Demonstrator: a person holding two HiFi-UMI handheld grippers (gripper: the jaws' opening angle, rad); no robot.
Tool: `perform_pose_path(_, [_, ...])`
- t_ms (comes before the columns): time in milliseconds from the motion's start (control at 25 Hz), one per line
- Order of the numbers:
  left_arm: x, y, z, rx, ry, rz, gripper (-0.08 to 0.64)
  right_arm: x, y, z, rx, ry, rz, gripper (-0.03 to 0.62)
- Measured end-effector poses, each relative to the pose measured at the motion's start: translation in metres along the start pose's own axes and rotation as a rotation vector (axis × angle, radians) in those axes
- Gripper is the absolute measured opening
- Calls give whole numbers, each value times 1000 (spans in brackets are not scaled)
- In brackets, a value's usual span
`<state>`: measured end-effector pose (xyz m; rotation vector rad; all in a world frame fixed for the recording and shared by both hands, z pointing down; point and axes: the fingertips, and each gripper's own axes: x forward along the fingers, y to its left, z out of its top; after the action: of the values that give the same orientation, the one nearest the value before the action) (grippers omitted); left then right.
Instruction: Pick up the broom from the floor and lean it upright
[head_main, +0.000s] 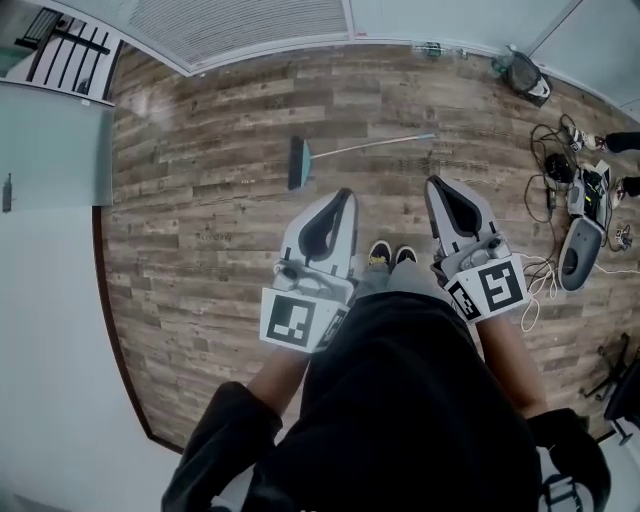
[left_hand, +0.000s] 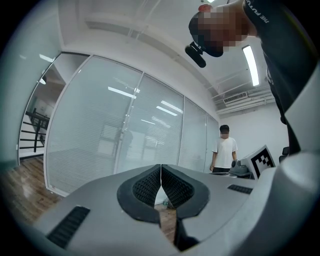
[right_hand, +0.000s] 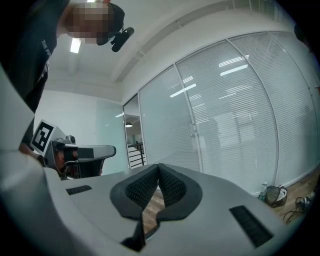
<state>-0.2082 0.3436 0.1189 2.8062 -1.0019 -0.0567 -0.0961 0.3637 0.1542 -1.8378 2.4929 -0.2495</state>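
The broom (head_main: 345, 150) lies flat on the wooden floor ahead of me, its dark teal head (head_main: 299, 163) at the left and its thin pale handle running right toward the glass wall. My left gripper (head_main: 342, 196) and right gripper (head_main: 435, 184) are held side by side above my shoes, well short of the broom. Both are shut with nothing between the jaws. In the left gripper view the gripper (left_hand: 161, 167) points level at the glass wall; the right gripper (right_hand: 158, 166) does the same. Neither gripper view shows the broom.
A glass partition with blinds (head_main: 240, 25) runs along the far side. Cables and devices (head_main: 580, 200) litter the floor at the right, and a dark bag (head_main: 525, 72) sits by the wall. A person in a white shirt (left_hand: 224, 150) stands in the distance. A white wall (head_main: 50, 300) borders the left.
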Motion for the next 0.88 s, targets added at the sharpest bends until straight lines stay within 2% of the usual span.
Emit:
perform_pose_path(120, [11, 2, -2, -6, 3, 6, 23, -1, -15, -6, 27, 7, -23, 15])
perform_pose_path(280, [41, -3, -5, 23, 35, -18, 23, 1, -45, -14, 52, 17, -54, 15])
perform_pose_path(520, [103, -6, 4, 69, 58, -34, 23, 20, -106, 10, 64, -30, -72, 15])
perform_pose_path(680, [138, -8, 9, 101, 69, -37, 23, 30, -144, 15, 27, -41, -91, 15])
perform_pose_path(880, [158, 5, 8, 103, 82, -15, 23, 53, -162, 7, 62, -16, -73, 15])
